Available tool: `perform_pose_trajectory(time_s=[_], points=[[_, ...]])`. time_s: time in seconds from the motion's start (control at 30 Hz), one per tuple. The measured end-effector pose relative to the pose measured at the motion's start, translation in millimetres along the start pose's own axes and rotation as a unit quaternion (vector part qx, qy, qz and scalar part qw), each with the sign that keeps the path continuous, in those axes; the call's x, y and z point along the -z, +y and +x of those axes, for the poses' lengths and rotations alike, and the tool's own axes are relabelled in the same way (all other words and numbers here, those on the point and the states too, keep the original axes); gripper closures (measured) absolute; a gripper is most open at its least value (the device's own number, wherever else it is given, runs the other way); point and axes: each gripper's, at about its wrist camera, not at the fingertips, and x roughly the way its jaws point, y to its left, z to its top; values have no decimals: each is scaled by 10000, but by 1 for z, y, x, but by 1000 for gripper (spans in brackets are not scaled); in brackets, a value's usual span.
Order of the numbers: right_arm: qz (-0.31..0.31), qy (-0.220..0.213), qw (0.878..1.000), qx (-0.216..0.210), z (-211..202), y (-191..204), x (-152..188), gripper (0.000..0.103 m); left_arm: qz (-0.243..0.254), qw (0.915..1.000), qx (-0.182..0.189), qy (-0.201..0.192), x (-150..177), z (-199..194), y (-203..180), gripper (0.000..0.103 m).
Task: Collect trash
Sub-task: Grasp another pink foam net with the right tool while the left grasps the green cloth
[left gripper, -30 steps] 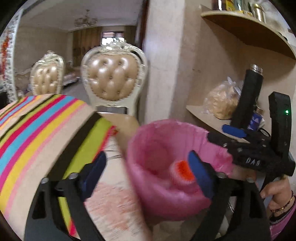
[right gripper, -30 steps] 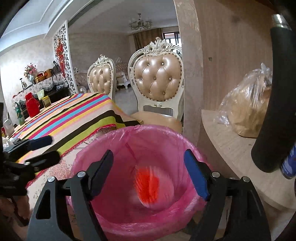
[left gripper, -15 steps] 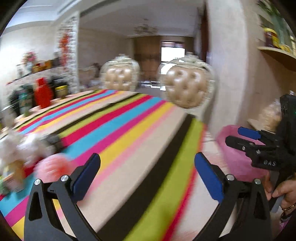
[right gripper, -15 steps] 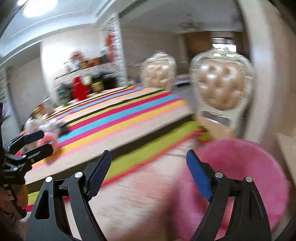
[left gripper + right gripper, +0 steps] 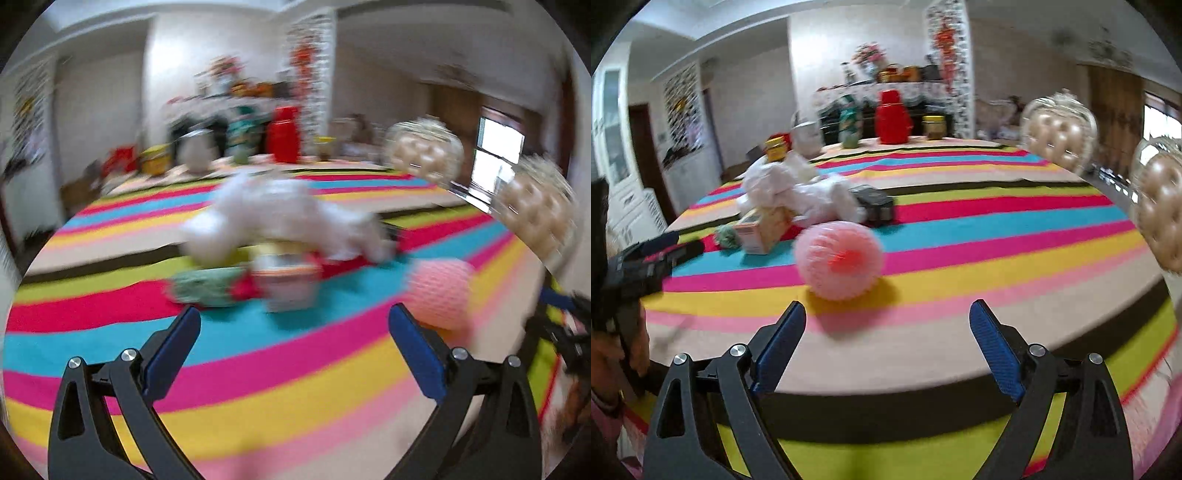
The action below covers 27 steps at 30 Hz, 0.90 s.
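table (striped cloth) | foam net, plastic bags, carton

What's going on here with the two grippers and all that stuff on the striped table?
A person is clearing trash, holding a gripper in each hand. The left gripper and right gripper both face the striped table, jaws open and empty; the right jaws have just been opening. Ahead of them lie a pink foam fruit net, crumpled white plastic bags, a small carton and a dark box, none picked up yet.
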Motion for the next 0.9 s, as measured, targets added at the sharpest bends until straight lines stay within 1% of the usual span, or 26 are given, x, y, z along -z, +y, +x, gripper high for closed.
perform_pose_trajectory(time_s=[0.07, 0.13, 0.17, 0.27, 0.33, 0.43, 0.53, 0.63, 0.7, 0.73, 0.77, 0.8, 0.83, 0.87, 0.9], points=[[-83, 58, 9999, -81, 11, 8, -5, 18, -272, 9987, -354, 227, -9, 16, 30, 5], [-112, 154, 9998, -107, 24, 13, -10, 18, -439, 9962, -568, 495, -14, 32, 51, 5], [-87, 216, 9996, -145, 30, 15, -14, 18, -569, 9946, -593, 637, -18, 42, 62, 5], [-95, 266, 9995, -139, 43, 20, -19, 18, -791, 9908, -649, 885, -25, 61, 76, 5], [-162, 302, 9993, -129, 51, 23, -22, 18, -717, 9895, -763, 993, -29, 72, 77, 5], [-122, 371, 9990, -193, 60, 25, -25, 18, -555, 9862, -924, 1260, -29, 93, 71, 5], [-114, 411, 9989, -207, 67, 25, -29, 18, -603, 9827, -979, 1451, -32, 111, 65, 6], [-184, 461, 9986, -200, 74, 26, -32, 18, -698, 9814, -993, 1487, -37, 121, 68, 6], [-231, 502, 9983, -173, 80, 27, -35, 18, -772, 9819, -834, 1513, -38, 126, 70, 15], [-250, 523, 9982, -145, 82, 27, -36, 18, -777, 9827, -684, 1536, -38, 129, 69, 30], [-259, 540, 9981, -113, 85, 26, -37, 18, -748, 9833, -553, 1566, -36, 132, 68, 51], [-256, 562, 9981, -92, 87, 25, -37, 18, -708, 9841, -414, 1573, -34, 134, 65, 58], [-246, 585, 9980, -78, 89, 24, -38, 18, -648, 9854, -384, 1524, -33, 132, 63, 63], [-233, 605, 9979, -57, 91, 23, -37, 18, -605, 9884, -384, 1343, -35, 125, 61, 68], [-197, 607, 9980, -17, 92, 22, -37, 18, -556, 9903, -413, 1205, -36, 120, 61, 68]])
